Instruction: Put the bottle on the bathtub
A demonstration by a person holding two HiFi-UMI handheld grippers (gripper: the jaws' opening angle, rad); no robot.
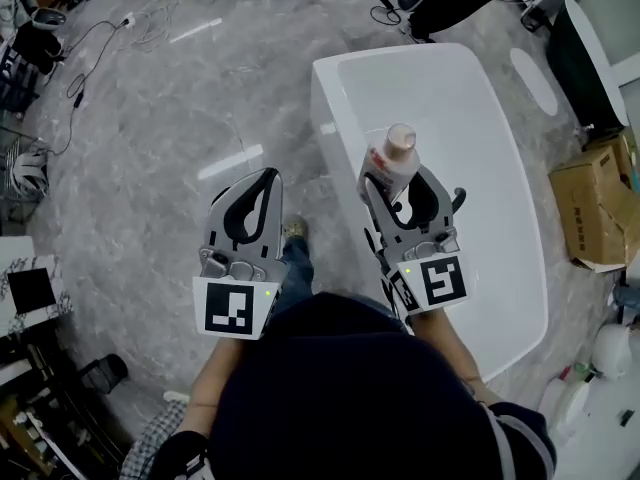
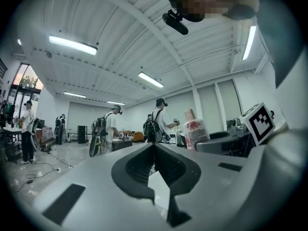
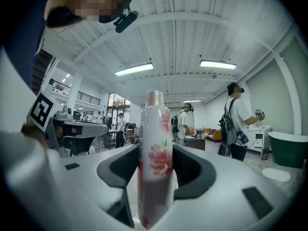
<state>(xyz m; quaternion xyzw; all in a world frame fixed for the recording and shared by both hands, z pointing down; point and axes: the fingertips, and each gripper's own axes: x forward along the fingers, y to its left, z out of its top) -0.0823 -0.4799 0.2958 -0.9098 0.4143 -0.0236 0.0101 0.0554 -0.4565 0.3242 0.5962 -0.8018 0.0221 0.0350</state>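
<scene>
Clamped in the jaws of the right gripper (image 1: 402,183): flower-printed bottle (image 1: 392,156), cap up, over white bathtub (image 1: 480,108). Left gripper (image 1: 262,183) jaws together, empty, over grey floor (image 1: 150,118).

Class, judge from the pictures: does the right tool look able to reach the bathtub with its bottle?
Probably yes. The right tool, shut on the floral bottle, hangs directly above the white bathtub, and nothing shows between them.

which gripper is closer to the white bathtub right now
Right. The right gripper, shut on the bottle, hangs over the bathtub at its left side; the left gripper, shut and empty, is over the floor beside it.
</scene>
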